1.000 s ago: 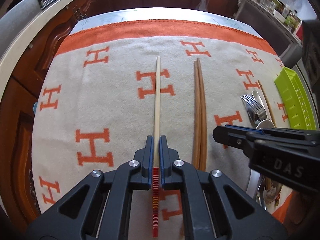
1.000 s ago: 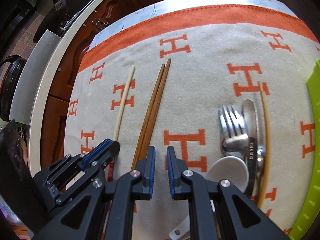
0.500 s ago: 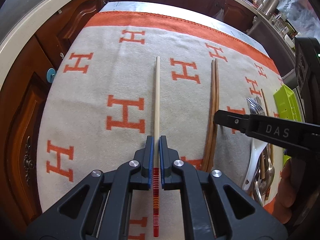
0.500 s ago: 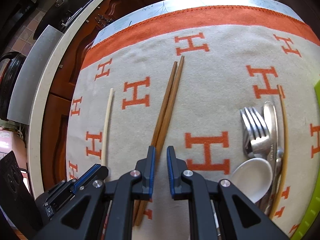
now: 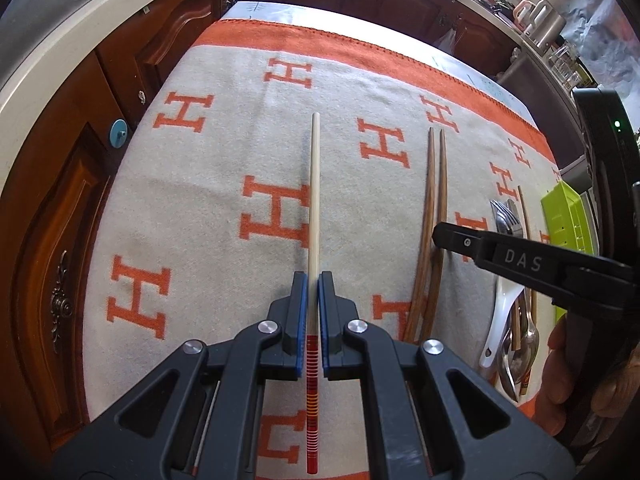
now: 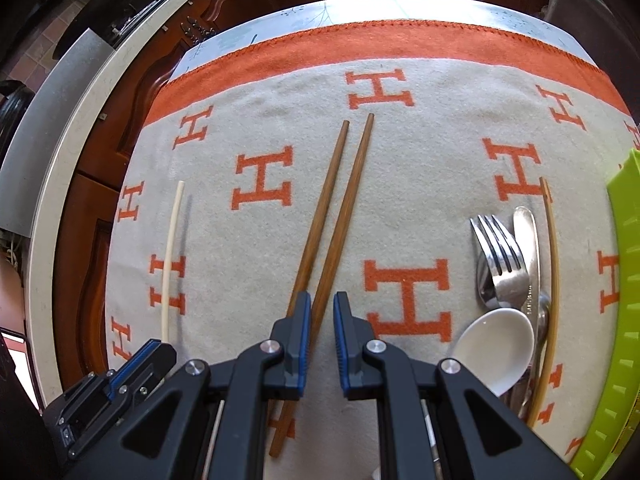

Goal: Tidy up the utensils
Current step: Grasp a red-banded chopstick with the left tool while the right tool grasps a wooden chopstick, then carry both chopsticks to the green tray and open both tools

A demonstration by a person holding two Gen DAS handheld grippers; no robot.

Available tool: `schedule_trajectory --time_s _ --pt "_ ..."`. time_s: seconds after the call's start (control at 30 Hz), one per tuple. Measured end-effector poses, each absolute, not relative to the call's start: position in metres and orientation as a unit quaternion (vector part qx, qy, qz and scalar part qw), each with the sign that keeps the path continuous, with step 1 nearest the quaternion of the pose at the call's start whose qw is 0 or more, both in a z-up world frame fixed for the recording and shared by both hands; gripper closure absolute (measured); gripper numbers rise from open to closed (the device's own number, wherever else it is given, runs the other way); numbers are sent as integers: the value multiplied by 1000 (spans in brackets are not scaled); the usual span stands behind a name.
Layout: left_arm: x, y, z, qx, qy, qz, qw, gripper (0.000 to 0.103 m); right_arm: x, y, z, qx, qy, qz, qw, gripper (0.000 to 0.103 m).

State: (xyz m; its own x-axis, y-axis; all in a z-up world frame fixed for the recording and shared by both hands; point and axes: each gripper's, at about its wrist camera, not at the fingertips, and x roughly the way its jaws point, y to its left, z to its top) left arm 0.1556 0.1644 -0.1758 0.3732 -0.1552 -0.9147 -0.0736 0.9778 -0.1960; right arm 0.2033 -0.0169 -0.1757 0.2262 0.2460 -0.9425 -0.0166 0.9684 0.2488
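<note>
My left gripper [image 5: 313, 280] is shut on a pale chopstick [image 5: 315, 184] near its red-striped end, and the stick hangs a little above the cloth. From the right wrist, that pale chopstick [image 6: 172, 256] shows at far left, well apart from the brown chopstick pair [image 6: 336, 196]. My right gripper [image 6: 322, 300] hovers over the near part of the brown pair with a narrow gap between its jaws and nothing gripped. The right gripper [image 5: 444, 236] also reaches in from the right beside the brown chopsticks [image 5: 434, 216].
A grey cloth [image 6: 400, 120] with orange H marks covers the table. At right lie a fork [image 6: 498, 256], a white spoon [image 6: 496, 344], metal spoons and a tan chopstick [image 6: 554, 264]. A green tray [image 6: 628, 280] stands at the right edge. Wooden cabinets lie beyond the left edge.
The left gripper has carried the pale chopstick leftward, away from the brown pair, and rolled somewhat. The right gripper has drifted so the brown pair now lies under its jaws.
</note>
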Motion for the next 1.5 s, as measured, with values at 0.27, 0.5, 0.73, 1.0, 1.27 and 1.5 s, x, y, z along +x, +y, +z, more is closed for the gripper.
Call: schedule_trajectory --time_s 0.27,0.5,0.73,1.0,1.27,1.5 --pt "148 158 -168 -94 559 -23 823 99 196 6 -173 12 597 67 800 92" --pt "137 139 -153 -81 555 -33 827 100 186 -27 -169 94 601 98 788 97" --pt "126 100 -132 -73 551 -66 829 100 151 -74 -132 197 567 156 784 97" --pt "117 23 -104 -65 547 -124 826 100 104 -144 -98 240 519 175 802 97" --pt "124 -75 -94 -60 557 -181 808 100 77 -227 -91 234 494 112 830 97" --pt "140 -153 -105 -50 574 -205 792 100 70 -280 -103 190 502 45 842 97"
